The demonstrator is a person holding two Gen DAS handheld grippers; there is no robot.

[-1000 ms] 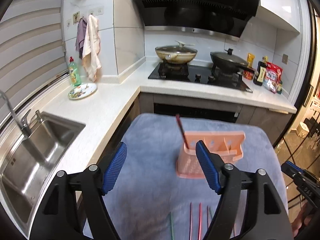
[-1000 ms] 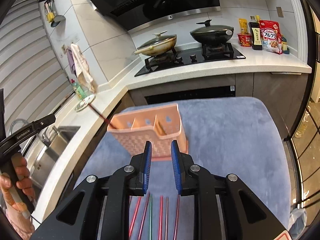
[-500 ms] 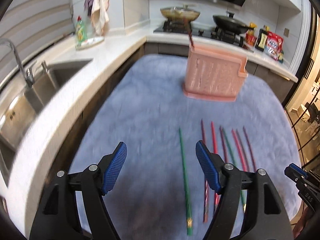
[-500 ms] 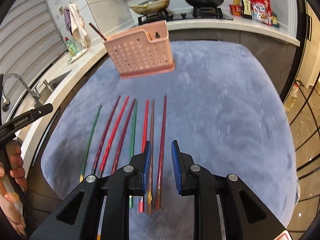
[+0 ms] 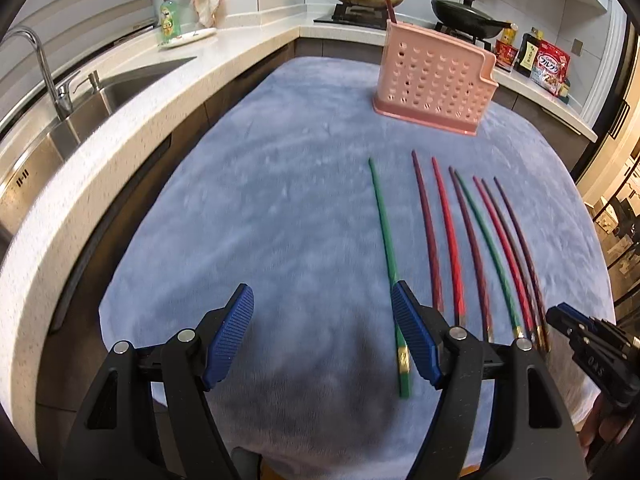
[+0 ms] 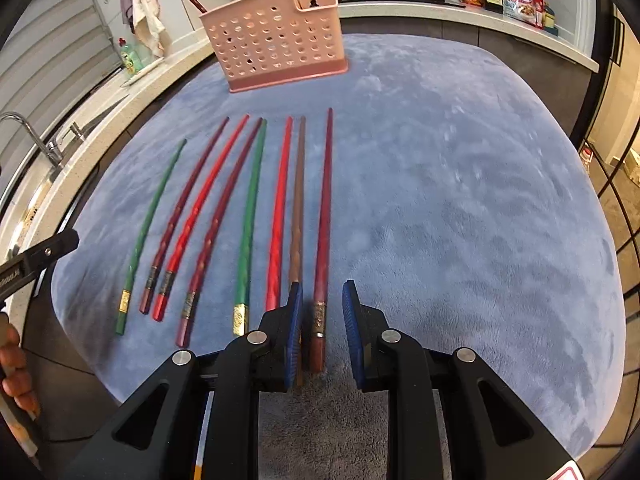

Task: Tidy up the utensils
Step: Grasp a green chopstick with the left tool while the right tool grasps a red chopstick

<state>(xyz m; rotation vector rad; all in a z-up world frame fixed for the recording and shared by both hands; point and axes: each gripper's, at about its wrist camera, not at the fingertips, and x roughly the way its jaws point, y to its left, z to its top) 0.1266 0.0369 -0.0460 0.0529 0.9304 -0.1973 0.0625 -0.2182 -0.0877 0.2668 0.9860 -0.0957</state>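
Eight chopsticks [image 6: 248, 216], earlier glimpsed only at the frame's bottom edge, now lie fully in view on the blue cloth [image 6: 460, 200] before the pink utensil basket [image 6: 276, 36]. Left to right: the left gripper [image 5: 322, 336] hangs released, nothing between its pads, while the right gripper [image 6: 322, 320] has dropped low, its narrow unclenched jaws straddling the dark red chopstick [image 6: 324, 216] without touching it.

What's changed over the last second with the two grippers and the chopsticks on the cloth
Both grippers tipped down from the pink holder toward the chopstick row. The right gripper now straddles the dark red chopstick at the row's right end, jaws narrow but not pressing. The left gripper hangs wide open, its right finger over the lone green chopstick. Nothing was gripped or released; chopsticks, holder and jaw widths stayed unchanged.
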